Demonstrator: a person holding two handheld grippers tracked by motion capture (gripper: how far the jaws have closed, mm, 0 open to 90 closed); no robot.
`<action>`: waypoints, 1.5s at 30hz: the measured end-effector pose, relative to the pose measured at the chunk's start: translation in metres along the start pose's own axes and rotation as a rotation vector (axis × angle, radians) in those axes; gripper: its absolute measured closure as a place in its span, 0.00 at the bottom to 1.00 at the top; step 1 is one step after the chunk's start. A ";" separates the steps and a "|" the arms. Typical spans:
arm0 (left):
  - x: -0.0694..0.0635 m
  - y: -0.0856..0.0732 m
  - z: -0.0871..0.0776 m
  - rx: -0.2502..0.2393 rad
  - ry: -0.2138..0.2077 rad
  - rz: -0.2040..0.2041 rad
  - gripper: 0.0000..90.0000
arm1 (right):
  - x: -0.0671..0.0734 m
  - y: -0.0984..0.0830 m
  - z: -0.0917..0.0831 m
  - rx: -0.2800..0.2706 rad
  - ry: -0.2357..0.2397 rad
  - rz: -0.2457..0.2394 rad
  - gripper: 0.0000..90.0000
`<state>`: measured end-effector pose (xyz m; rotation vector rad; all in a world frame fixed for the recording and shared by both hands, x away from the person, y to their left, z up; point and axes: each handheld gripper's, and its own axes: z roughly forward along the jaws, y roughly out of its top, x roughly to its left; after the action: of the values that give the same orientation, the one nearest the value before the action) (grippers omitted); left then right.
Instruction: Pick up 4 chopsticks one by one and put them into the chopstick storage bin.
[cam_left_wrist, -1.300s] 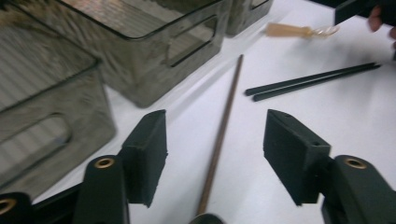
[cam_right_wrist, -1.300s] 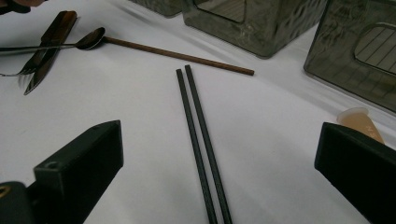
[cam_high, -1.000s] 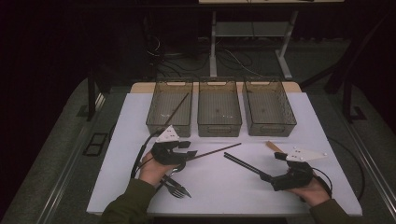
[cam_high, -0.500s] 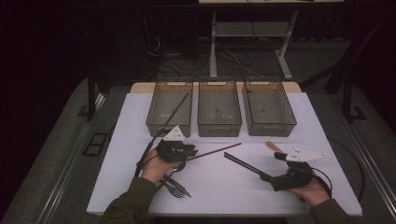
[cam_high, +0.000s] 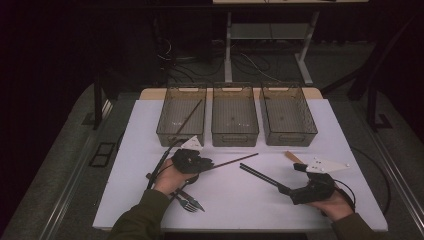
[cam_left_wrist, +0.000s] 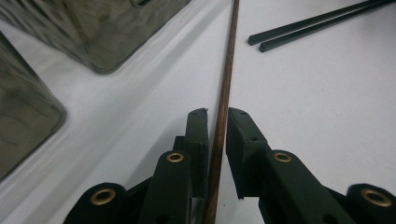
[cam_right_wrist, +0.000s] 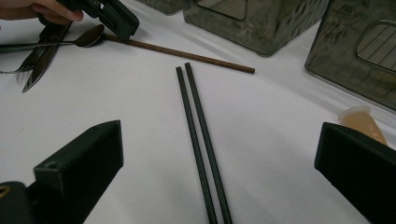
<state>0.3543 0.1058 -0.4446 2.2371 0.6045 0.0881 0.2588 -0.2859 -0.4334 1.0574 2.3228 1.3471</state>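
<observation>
Left hand-held gripper (cam_left_wrist: 216, 116), lower centre of frame, closing around brown chopstick (cam_left_wrist: 227, 74), pads not yet pressing; right hand-held gripper (cam_right_wrist: 219, 154) standing wide open.

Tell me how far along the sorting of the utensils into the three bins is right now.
Early on. Done: one brown chopstick already leans in the left bin. In hand: the left gripper has just been closing around the second brown chopstick, which lies on the table. Left: the black chopstick pair before the open right gripper, the fork and a spoon.
</observation>
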 end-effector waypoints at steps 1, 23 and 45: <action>0.000 0.000 0.000 0.003 0.000 0.004 0.87 | 0.000 0.000 0.000 0.000 0.000 0.000 0.01; -0.001 -0.001 0.006 0.042 0.006 0.039 0.91 | 0.000 0.000 0.000 0.001 -0.003 -0.001 0.01; 0.002 -0.001 0.003 0.033 0.018 0.066 0.94 | 0.000 0.000 0.000 0.002 0.000 -0.001 0.01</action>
<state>0.3560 0.1054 -0.4475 2.2902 0.5458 0.1331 0.2587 -0.2855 -0.4334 1.0569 2.3242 1.3448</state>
